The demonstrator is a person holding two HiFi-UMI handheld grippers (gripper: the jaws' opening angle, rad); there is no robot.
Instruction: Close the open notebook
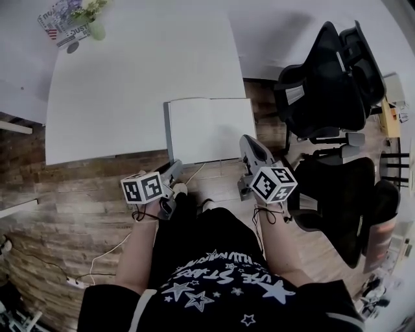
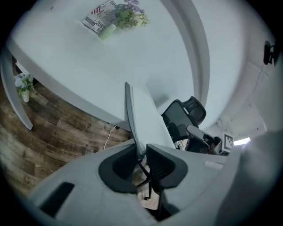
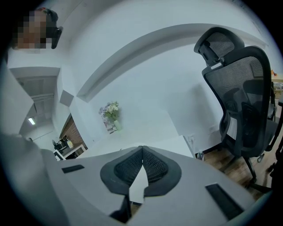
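Observation:
A white notebook (image 1: 211, 130) lies flat at the front edge of the white table (image 1: 130, 84), with a grey strip along its left side. My left gripper (image 1: 176, 163) is at its near left corner. In the left gripper view the notebook's edge (image 2: 143, 114) runs in between the jaws, and the left gripper (image 2: 142, 148) is shut on it. My right gripper (image 1: 247, 139) hovers over the near right corner. Its jaws meet at the tips with nothing between them (image 3: 142, 148).
A small vase of flowers (image 1: 91, 19) with a printed wrap stands at the table's far left corner. Black mesh office chairs (image 1: 324, 84) crowd the right side. A white cable (image 1: 110, 249) trails over the wooden floor below my left arm.

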